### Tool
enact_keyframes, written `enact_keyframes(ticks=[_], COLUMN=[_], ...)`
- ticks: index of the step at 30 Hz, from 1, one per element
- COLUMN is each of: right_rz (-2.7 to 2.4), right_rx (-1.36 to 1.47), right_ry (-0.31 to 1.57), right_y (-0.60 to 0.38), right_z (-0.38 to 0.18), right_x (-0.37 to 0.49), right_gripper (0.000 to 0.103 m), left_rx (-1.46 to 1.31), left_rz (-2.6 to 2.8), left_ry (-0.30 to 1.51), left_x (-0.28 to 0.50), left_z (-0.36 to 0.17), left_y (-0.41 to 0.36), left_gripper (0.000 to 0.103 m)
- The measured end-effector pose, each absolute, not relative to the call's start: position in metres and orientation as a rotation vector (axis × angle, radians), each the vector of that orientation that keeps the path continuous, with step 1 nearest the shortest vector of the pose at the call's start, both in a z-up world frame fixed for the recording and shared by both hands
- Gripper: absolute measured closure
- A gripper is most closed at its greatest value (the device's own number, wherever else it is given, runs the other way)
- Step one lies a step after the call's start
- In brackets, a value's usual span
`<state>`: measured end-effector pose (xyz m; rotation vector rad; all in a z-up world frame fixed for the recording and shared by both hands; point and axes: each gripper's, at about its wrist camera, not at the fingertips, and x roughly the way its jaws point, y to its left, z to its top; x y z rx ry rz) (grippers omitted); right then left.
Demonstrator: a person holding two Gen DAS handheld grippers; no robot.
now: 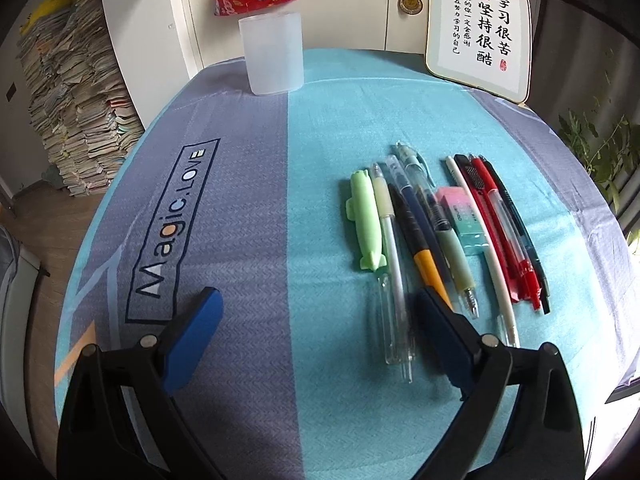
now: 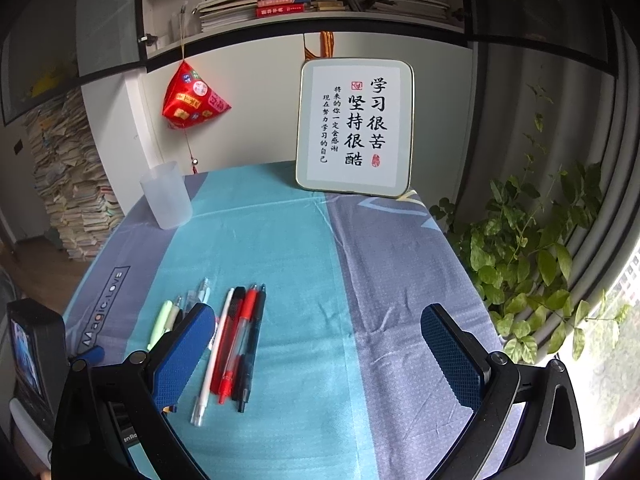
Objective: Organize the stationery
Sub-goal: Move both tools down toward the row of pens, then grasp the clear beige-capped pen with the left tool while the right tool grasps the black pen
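1. The left gripper (image 1: 316, 312) hovers low over the near part of the worktop (image 1: 320, 128), pointing toward the back wall and tilted slightly down. Its right blue finger sits above the near ends of the pens, not clearly touching them.
2. The right gripper (image 2: 316, 344) hangs higher, level with the worktop's near edge, aimed at the framed calligraphy board (image 2: 354, 128).
3. Both sets of jaws stand wide apart and hold nothing.
4. The stationery lies in a row on the teal stripe: a green whale-shaped pen (image 1: 366, 224), a clear pen (image 1: 390, 256), a black-and-orange pen (image 1: 420, 248), a pale-green-grip pen (image 1: 450, 248), a pink-and-mint eraser (image 1: 464, 216), a white pen (image 1: 488, 256), a red pen (image 1: 506, 232) and a black pen (image 1: 520, 220), with a red-and-black utility knife between the white and red pens.
5. A frosted plastic cup (image 1: 272, 54) stands upright at the far left, well apart from the row.
6. The worktop is covered with a teal-and-grey cloth printed "Magic.LOVE".
7. Behind hang a red pyramid ornament (image 2: 194, 98) and a medal (image 1: 410, 2); stacked papers (image 1: 76, 96) rise on the left, a leafy plant (image 2: 528, 248) on the right, and a bookshelf (image 2: 304, 4) above.
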<state>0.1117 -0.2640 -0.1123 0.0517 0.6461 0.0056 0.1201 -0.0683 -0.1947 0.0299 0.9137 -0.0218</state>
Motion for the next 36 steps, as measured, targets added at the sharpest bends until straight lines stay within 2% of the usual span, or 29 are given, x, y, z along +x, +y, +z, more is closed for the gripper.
enact_keyframes(ticks=[2,4,5,7,8,9,12,17,23,36], right_rz=[0.001,-0.003,-0.001,0.004,0.007,0.010,0.009,0.034,0.082,0.120], right_rx=[0.047,0.043,0.045,0.055,0.061,0.065,0.061,0.073,0.101,-0.023], right_ry=[0.647,0.648,0.647,0.649,0.651,0.653,0.653,0.683,0.758,0.922], right_y=[-0.264,-0.264,-0.264,-0.265,-0.265,-0.265,-0.265,-0.266,-0.267,-0.236], right_z=[-0.113,-0.114,-0.114,-0.115,-0.116,-0.116,-0.117,-0.121,-0.138,-0.191], right_x=[0.112,0.111,0.110,0.110,0.110,0.110,0.109,0.112,0.119,0.121], right_gripper=[0.000,0.000,0.000,0.001,0.003,0.004,0.004,0.020,0.030,0.032], left_rx=[0.020,0.042,0.051,0.067,0.074,0.078,0.078,0.013,0.005,-0.013], left_rz=[-0.028,-0.072,-0.095,-0.137,-0.157,-0.174,-0.182,-0.228,-0.262,-0.262], left_ry=[0.909,0.898,0.896,0.894,0.891,0.888,0.879,0.881,0.842,0.781], left_x=[0.119,0.114,0.111,0.107,0.105,0.103,0.102,0.100,0.092,0.080], left_z=[-0.194,-0.191,-0.190,-0.188,-0.187,-0.187,-0.188,-0.186,-0.172,-0.151], left_y=[-0.067,-0.071,-0.074,-0.079,-0.082,-0.085,-0.086,-0.079,-0.079,-0.063], left_gripper=[0.015,0.034,0.040,0.066,0.075,0.091,0.091,0.091,0.091,0.091])
